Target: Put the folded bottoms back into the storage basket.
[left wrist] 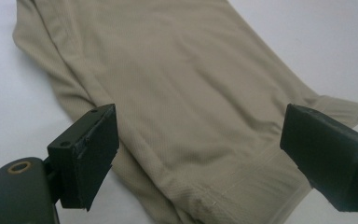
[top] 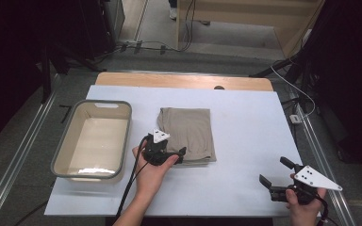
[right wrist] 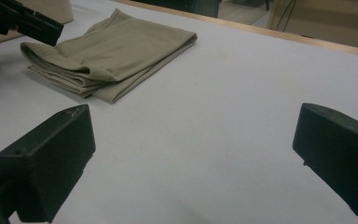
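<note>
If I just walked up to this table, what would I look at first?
Probably the folded tan cloth lying in the middle of the white table, because the left gripper sits right at its near edge with its jaws open around the hem. Next you would notice the grey tub standing to the cloth's left. The right gripper waits near the table's right corner, jaws open over bare table.

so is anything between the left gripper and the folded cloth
Nothing visible. The left gripper sits at the near edge of the folded cloth, jaws open, with bare cloth between them and nothing else there.
</note>
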Action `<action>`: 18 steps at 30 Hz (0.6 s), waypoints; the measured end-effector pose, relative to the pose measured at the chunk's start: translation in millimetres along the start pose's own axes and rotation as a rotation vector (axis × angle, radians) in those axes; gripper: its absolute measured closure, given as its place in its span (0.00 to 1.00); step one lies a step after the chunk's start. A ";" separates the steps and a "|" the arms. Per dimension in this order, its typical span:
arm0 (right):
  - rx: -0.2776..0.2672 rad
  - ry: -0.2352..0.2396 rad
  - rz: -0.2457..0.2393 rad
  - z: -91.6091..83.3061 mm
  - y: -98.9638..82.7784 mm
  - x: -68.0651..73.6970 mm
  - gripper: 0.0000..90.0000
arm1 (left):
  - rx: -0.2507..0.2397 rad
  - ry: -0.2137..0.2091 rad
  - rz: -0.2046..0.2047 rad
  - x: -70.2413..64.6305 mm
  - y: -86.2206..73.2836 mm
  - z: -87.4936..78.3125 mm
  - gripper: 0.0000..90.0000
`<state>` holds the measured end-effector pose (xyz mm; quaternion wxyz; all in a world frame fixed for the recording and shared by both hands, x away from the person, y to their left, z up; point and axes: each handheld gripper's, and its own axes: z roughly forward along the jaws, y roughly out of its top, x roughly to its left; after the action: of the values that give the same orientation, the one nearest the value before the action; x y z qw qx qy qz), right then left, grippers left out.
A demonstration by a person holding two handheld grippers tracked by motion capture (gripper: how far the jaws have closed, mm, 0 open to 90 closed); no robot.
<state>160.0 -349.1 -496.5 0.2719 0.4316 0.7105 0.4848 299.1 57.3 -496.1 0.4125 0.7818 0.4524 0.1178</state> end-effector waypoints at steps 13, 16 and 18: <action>0.022 0.002 -0.007 4.7 -1.5 1.7 0.00 | 0.048 -0.012 -0.054 0.5 -16.8 0.9 0.12; 0.027 0.001 -0.005 7.2 -0.3 2.4 0.00 | 0.057 -0.018 -0.055 1.6 -16.9 1.7 0.13; 0.030 0.010 -0.009 10.7 4.8 5.3 0.00 | 0.057 -0.013 -0.055 1.4 -16.7 2.3 0.13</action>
<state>167.8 -338.8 -496.0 0.2642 0.4297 0.7210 0.4751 291.0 61.3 -510.4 0.3960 0.7813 0.4743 0.0881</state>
